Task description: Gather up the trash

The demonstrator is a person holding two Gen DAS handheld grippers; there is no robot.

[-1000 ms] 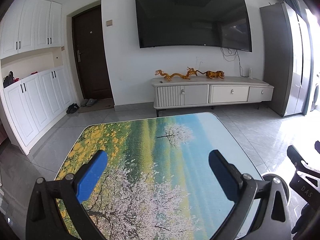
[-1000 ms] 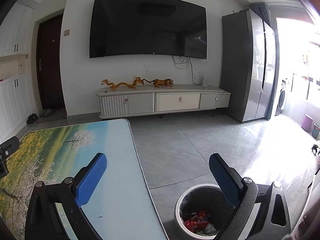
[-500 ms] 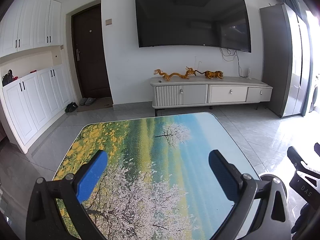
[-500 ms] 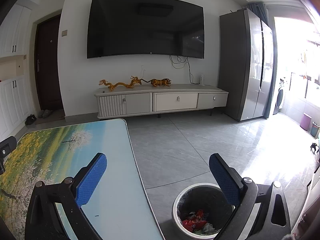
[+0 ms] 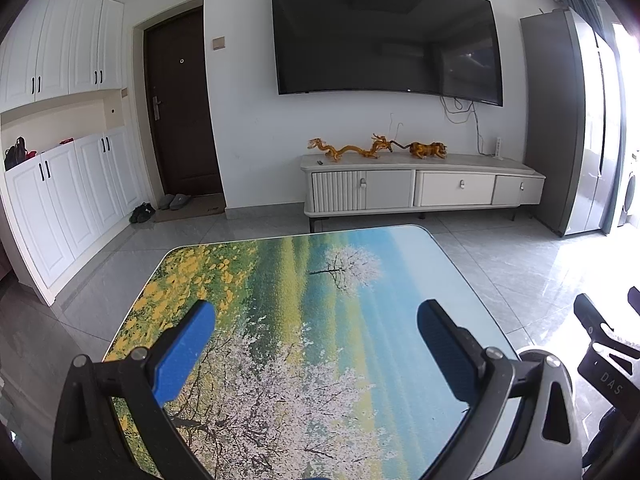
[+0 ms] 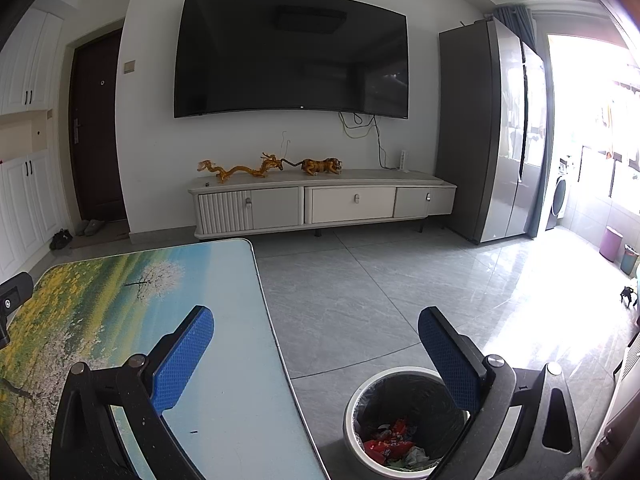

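Red and mixed wrappers already lie in the bin beside the surface, which shows no litter, while left gripper and right gripper hover, jaws spread and empty; collection looks essentially finished.

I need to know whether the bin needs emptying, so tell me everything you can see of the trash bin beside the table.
The trash bin is round, with a pale, whitish rim and a black bag lining its inside. It stands upright and uncovered on the grey tiled floor, close to the table edge; whether they touch cannot be told. Red wrappers and pale crumpled scraps lie at the bottom, well below the rim. The open right gripper hovers above it, one finger hiding its right side.
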